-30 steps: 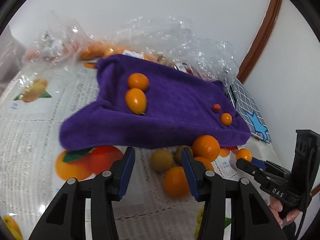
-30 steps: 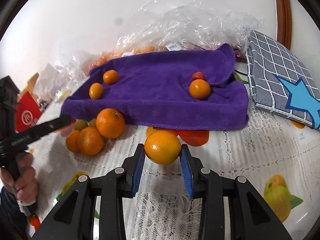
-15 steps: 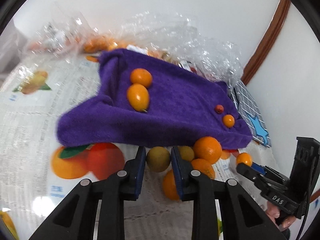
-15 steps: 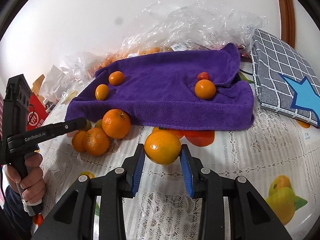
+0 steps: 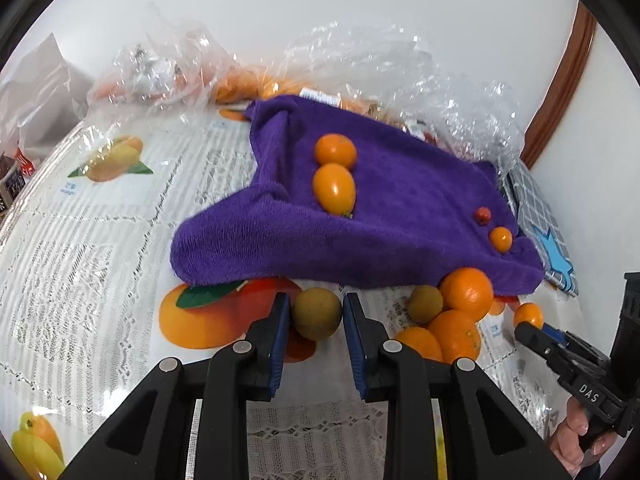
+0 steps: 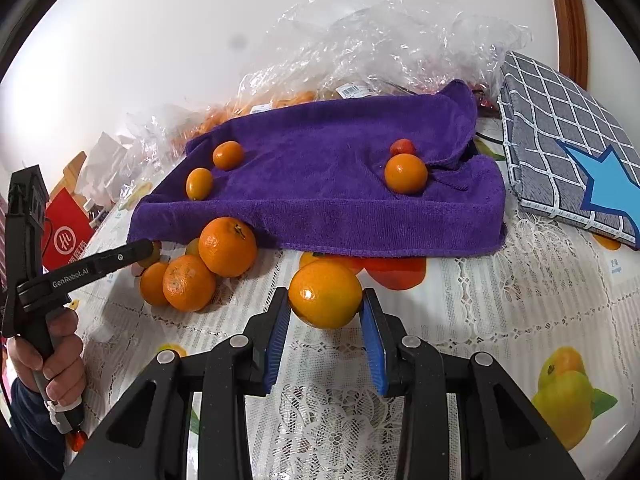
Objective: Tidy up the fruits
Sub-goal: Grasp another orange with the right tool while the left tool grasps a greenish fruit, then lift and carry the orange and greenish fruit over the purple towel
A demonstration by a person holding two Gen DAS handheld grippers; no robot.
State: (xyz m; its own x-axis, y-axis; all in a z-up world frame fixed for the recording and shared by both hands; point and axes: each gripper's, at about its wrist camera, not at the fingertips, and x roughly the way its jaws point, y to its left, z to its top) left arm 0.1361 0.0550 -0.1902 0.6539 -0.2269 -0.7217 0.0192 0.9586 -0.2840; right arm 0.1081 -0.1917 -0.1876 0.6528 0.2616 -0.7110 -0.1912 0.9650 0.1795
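Note:
My left gripper (image 5: 314,314) is shut on a round brown-green fruit (image 5: 317,313), held just in front of the purple towel (image 5: 400,216). My right gripper (image 6: 325,312) is shut on an orange (image 6: 325,294) above the tablecloth. On the towel lie two small orange fruits at the left (image 6: 228,155) (image 6: 199,183) and an orange fruit (image 6: 405,173) with a small red one (image 6: 403,146) at the right. A pile of oranges (image 6: 227,246) and another brown-green fruit (image 5: 425,303) lie at the towel's front edge.
Crumpled clear plastic bags (image 6: 384,52) with more fruit lie behind the towel by the wall. A grey checked cushion with a blue star (image 6: 568,140) lies to the right. A red box (image 6: 66,236) stands at the left. The tablecloth (image 6: 500,320) has printed fruit pictures.
My left gripper moved forward around the brown-green fruit and closed on it. My right gripper kept holding its orange and shifted slightly.

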